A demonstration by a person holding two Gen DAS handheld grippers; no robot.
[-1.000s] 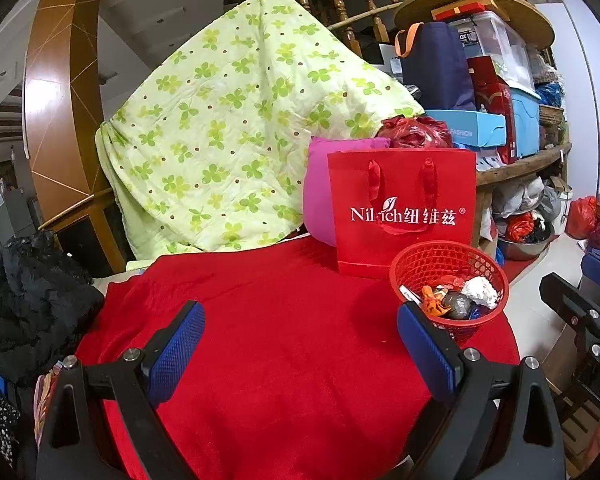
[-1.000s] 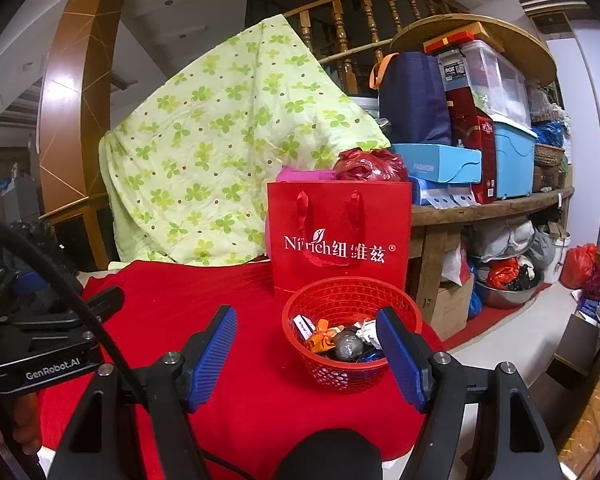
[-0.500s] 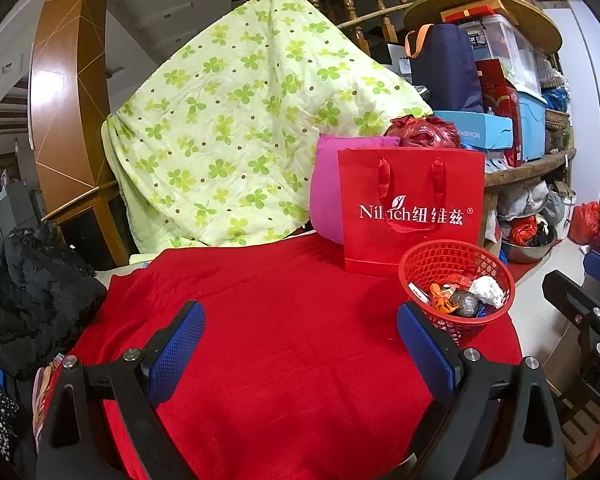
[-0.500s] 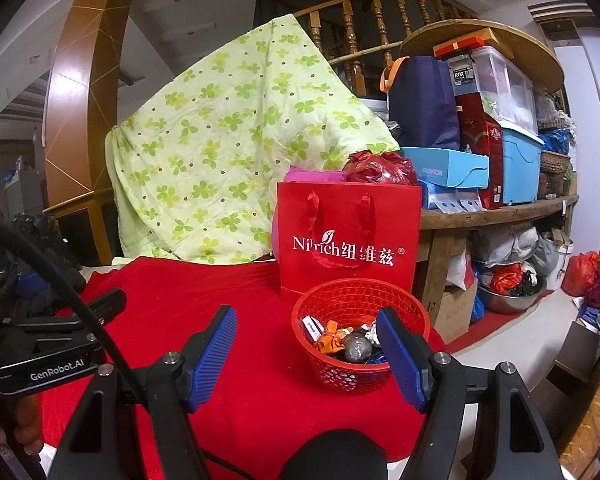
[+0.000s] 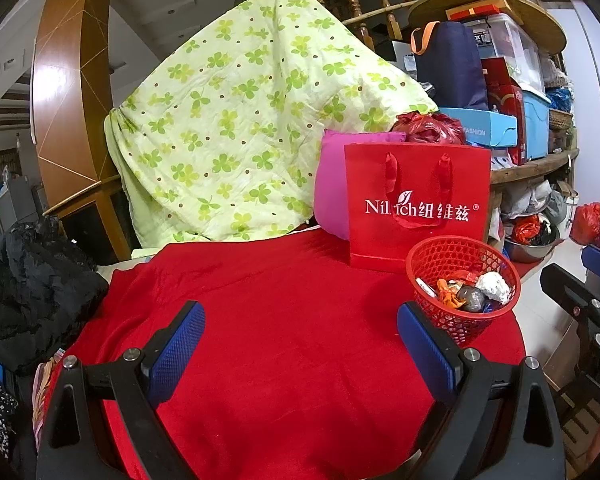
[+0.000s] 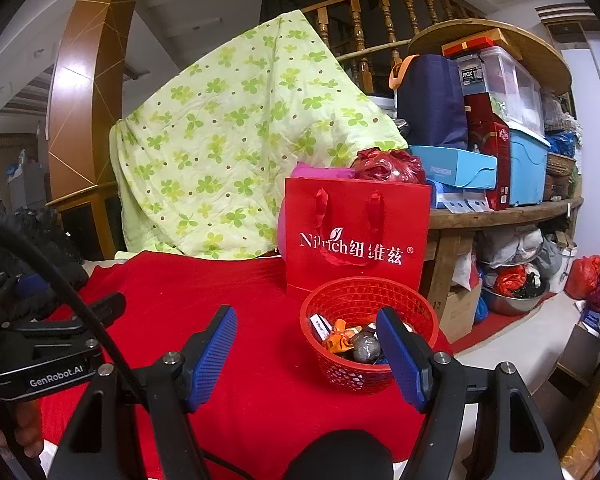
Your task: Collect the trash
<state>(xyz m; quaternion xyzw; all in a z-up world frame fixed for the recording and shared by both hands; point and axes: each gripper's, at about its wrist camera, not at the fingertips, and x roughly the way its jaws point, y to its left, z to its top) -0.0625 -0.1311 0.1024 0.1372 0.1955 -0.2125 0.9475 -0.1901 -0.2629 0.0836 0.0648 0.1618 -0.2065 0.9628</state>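
A red mesh basket (image 5: 428,256) (image 6: 364,292) stands at the right edge of the red-clothed table (image 5: 280,320) (image 6: 260,380). It holds several pieces of trash: an orange wrapper (image 5: 446,294) (image 6: 338,338), a grey foil ball (image 5: 471,296) (image 6: 365,347) and a white crumpled wad (image 5: 494,285). My left gripper (image 5: 300,354) is open over bare cloth, left of the basket. My right gripper (image 6: 306,358) is open too, its right finger in front of the basket. Nothing is between either pair of fingers.
A red paper gift bag (image 5: 418,204) (image 6: 356,236) stands upright just behind the basket, with a pink cushion (image 5: 332,184) behind it. A green clover quilt (image 5: 240,128) hangs over the railing. Cluttered shelves (image 6: 500,208) fill the right; black clothing (image 5: 28,280) lies left.
Both views have shifted only slightly; the basket and bag sit a touch lower and more to the right in the pictures. Both grippers stay open as before.
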